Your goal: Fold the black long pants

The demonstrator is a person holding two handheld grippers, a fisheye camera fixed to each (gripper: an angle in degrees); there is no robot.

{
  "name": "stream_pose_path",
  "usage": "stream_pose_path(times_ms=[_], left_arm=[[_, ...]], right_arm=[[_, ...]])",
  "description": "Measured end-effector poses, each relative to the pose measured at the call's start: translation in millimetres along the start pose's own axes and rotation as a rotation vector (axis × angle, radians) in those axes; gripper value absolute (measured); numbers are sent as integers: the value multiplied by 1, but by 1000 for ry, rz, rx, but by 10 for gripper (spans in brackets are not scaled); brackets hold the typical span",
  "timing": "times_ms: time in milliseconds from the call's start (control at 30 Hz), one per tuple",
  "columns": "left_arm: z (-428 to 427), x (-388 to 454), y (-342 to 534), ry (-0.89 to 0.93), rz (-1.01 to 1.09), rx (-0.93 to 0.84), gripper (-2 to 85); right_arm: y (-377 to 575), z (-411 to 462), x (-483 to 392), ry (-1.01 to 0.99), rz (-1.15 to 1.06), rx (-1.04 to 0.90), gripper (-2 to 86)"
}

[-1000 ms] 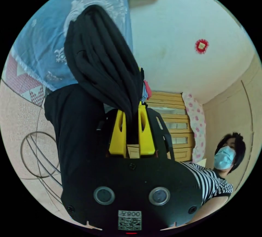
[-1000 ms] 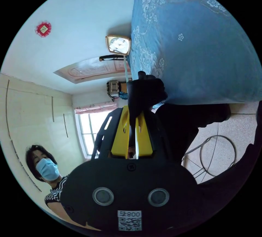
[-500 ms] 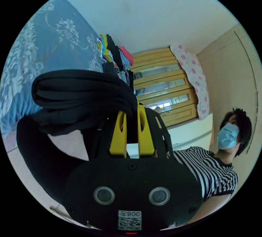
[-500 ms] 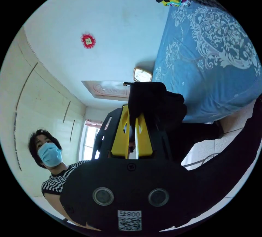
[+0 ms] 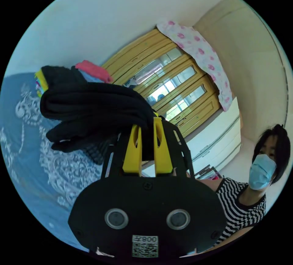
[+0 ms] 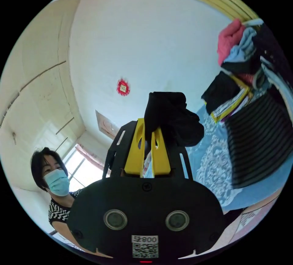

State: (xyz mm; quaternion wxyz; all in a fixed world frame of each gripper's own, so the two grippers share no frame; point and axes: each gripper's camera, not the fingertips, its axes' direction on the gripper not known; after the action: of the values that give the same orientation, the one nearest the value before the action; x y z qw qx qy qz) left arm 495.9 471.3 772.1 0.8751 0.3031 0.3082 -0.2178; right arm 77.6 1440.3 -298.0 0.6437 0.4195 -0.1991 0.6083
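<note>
Both pairs of yellow jaws are closed down to a narrow slit with black cloth pinched between them: the left gripper (image 5: 147, 137) has hold of a thick, many-layered bundle of the black long pants (image 5: 91, 106), and the right gripper (image 6: 148, 143) clamps another bunched part of the same garment, seen in the right gripper view as a dark wad standing above its jaws. The pants are up in the air, above the blue patterned bed (image 5: 21, 143), not resting on it. A pile of mixed clothes (image 6: 253, 73) sits on the bed close by.

The bundle looks already folded over several times, so the step in hand is probably carrying it to be laid down, perhaps beside that pile. To do it well, keep the two grippers level and a steady distance apart so the layers neither sag nor pull skewed, lower until the cloth lies flat on the bed, and only then let go (dropping from height would likely spill the folds).

As for writing: each gripper body carries a small white code label (image 5: 145, 245), which I leave unread; the red ornament (image 6: 123, 87) on the pale surface bears a mark too small to make out.
</note>
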Motion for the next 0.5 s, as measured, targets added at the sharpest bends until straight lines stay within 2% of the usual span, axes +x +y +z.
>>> stream_pose_path(times_ms=[100,167,233,300,333,400,500], left_arm=[[85,-45,-38,-10,46,-51,75],[141,-87,-47,-17,17,-113,76],[195,-138,-46,-53,-64,-181,77],[262,-212,-28,-64,-281,-301,76],[277,-227,-23,-67,-324,-330,76],[323,-260,-8,-28,-349,-392,74],[357,-286,-8,25,-360,-353,73]], right_arm=[[-28,-52,42,106,-8,44,3],[-33,-91,98,234,65,60,2],[-27,-119,154,305,185,56,2],[-14,-144,210,391,335,52,1],[-4,-158,241,445,419,32,1],[8,-178,272,393,443,67,1],[7,-206,299,306,424,106,1]])
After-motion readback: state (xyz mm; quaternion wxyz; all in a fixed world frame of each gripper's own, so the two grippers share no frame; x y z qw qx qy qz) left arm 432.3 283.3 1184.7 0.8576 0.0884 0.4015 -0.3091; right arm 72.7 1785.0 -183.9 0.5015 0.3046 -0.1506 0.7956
